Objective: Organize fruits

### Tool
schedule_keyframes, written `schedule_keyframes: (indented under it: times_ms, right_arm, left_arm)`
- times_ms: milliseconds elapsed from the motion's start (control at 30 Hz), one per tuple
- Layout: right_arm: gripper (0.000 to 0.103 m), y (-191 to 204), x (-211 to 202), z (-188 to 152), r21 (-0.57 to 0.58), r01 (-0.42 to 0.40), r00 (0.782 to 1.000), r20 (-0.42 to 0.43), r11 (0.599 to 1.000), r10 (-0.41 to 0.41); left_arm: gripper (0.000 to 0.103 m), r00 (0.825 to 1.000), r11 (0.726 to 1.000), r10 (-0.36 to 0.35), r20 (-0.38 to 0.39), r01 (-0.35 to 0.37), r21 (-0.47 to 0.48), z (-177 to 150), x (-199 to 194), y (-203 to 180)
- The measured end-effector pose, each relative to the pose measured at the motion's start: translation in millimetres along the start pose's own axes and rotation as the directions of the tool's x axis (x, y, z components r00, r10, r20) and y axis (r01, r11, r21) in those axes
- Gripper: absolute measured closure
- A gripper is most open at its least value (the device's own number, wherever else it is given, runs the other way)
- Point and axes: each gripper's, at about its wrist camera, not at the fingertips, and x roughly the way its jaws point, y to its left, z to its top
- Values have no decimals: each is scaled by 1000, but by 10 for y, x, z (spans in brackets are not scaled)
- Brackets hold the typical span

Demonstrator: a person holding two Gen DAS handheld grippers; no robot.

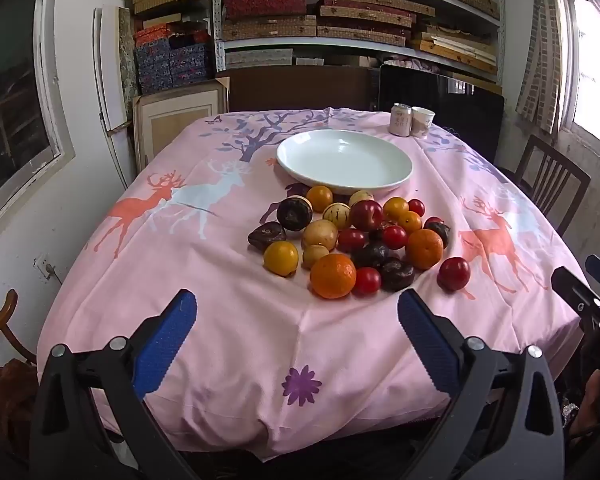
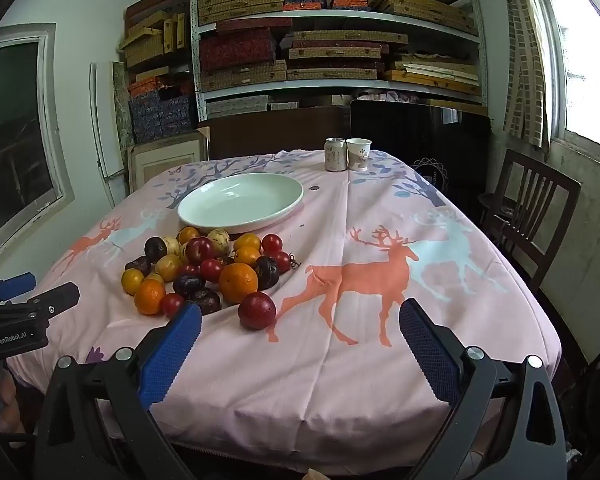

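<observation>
A pile of fruit [image 1: 356, 240] lies on the pink tablecloth [image 1: 228, 320]: oranges, red tomatoes, yellow fruits and dark purple fruits. An empty white plate [image 1: 345, 160] sits just behind the pile. My left gripper [image 1: 296, 312] is open and empty, hovering near the table's front edge, short of an orange [image 1: 333, 275]. In the right wrist view the pile [image 2: 208, 268] is at left and the plate [image 2: 240, 200] behind it. My right gripper [image 2: 300, 320] is open and empty, with a dark red fruit [image 2: 257, 310] just ahead of its left finger.
A drink can [image 1: 400, 119] and a paper cup [image 1: 422, 121] stand at the table's far edge. A wooden chair [image 2: 532, 216] stands to the right of the table. Shelves of boxes [image 2: 336, 40] fill the back wall. The left gripper's body [image 2: 20, 316] shows at the right view's left edge.
</observation>
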Motion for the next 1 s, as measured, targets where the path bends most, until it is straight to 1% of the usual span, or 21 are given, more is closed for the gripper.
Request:
schedule_keyframes:
  times_ms: [1000]
  right_arm:
    - [4, 5, -14, -12, 3, -2, 1000, 7, 1000, 2]
  left_arm:
    - [4, 1000, 1000, 3, -8, -3, 5, 1, 5, -2]
